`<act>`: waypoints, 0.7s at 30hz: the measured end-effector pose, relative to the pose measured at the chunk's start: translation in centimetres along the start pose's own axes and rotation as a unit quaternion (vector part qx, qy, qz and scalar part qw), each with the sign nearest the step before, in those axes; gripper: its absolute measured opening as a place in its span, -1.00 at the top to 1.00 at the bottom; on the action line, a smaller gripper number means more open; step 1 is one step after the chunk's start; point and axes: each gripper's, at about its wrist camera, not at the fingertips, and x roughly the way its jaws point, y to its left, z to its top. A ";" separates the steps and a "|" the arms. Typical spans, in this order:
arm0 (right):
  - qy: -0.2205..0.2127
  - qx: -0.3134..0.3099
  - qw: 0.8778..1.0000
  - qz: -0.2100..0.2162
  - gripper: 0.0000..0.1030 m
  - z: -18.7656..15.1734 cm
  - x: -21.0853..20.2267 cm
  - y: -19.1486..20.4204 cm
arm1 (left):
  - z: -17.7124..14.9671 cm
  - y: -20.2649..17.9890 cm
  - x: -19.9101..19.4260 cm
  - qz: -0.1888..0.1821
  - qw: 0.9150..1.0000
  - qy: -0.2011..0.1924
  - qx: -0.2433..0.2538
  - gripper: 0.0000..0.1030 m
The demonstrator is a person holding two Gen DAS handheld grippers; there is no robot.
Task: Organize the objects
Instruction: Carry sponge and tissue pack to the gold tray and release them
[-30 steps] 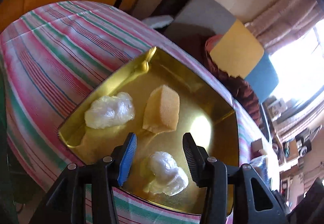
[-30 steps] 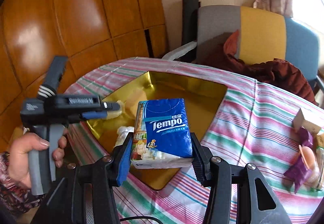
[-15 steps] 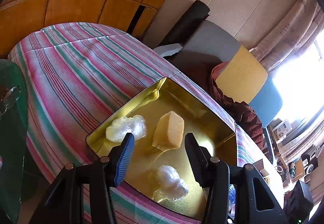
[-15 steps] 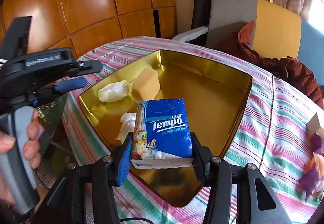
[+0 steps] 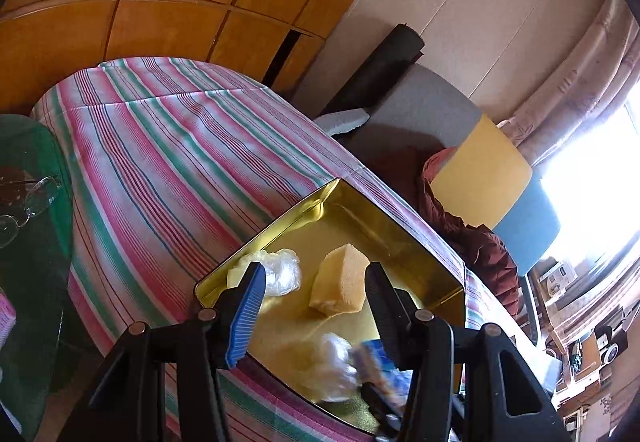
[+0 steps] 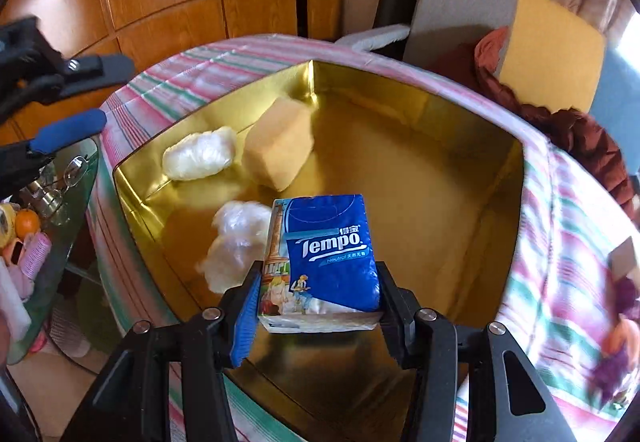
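A gold tin tray (image 6: 400, 90) (image 5: 280, 230) lies on the striped table. In it are a yellow sponge (image 6: 280, 142) (image 5: 340, 282) and two wads of clear plastic wrap (image 6: 200, 154) (image 6: 236, 242). My right gripper (image 6: 318, 290) is shut on a blue Tempo tissue pack (image 6: 328, 254) and holds it over the tray's near part, beside the nearer wad. The pack shows blurred in the left wrist view (image 5: 380, 362). My left gripper (image 5: 314, 294) is open and empty, raised off the tray's left side; it also shows in the right wrist view (image 6: 68, 98).
The striped tablecloth (image 5: 160, 146) covers a round table. A glass side table (image 6: 52, 202) at the left holds glasses and small items. A grey, yellow and blue chair (image 6: 520, 42) with a maroon cloth stands behind. Purple and orange items (image 6: 620, 322) lie on the table's right.
My left gripper has pulled back and up, away from the tray. My right gripper has carried the tissue pack forward and down over the tray.
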 end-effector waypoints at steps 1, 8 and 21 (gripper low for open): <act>0.002 0.008 1.000 0.022 -0.02 0.2 0.3 0.2 | 0.0 0.0 -0.1 0.000 1.000 -0.002 0.000 -0.01; -0.020 0.027 0.999 0.034 -0.02 1.0 -0.3 -0.3 | 0.1 0.2 -0.3 0.005 1.000 -0.003 -0.003 -0.01; -0.031 0.036 0.997 0.064 -0.52 -0.1 -1.4 -0.4 | -0.5 -0.2 0.1 0.005 1.000 0.010 0.000 -0.01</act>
